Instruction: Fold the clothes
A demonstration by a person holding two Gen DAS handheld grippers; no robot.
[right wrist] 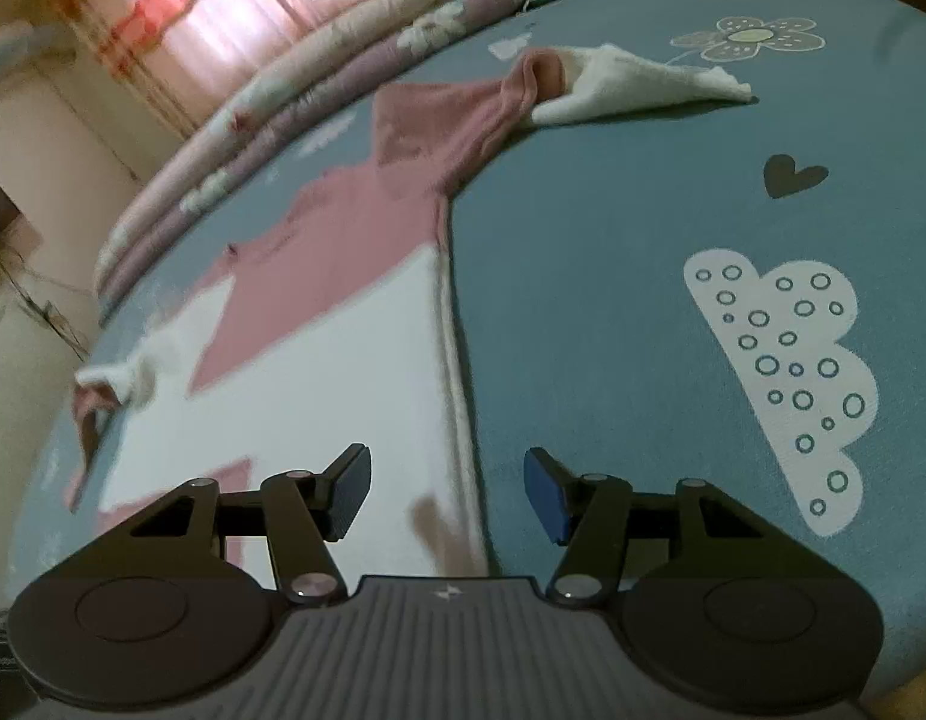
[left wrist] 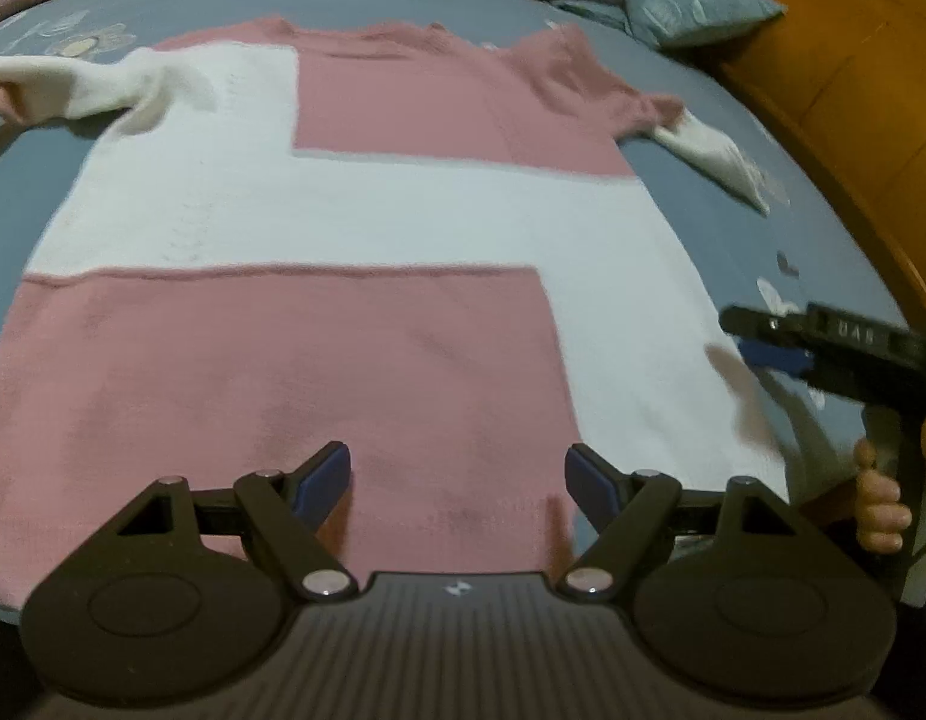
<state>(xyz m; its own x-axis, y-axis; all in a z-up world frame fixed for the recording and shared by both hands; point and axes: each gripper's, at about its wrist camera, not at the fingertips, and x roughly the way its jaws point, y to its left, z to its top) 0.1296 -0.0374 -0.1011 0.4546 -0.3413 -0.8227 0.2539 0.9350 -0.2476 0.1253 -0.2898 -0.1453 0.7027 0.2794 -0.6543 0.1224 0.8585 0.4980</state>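
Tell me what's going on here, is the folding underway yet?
Not yet. A pink and white sweater lies spread flat on a blue patterned bedsheet, both sleeves out to the sides. A person holds a gripper in each hand. The left gripper hangs open over the sweater's pink bottom hem. The right gripper is open over the sweater's white side edge near the hem, gripping nothing. No fold has been made so far.

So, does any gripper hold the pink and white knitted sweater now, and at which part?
No, both the left gripper and the right gripper are open over the pink and white knitted sweater.
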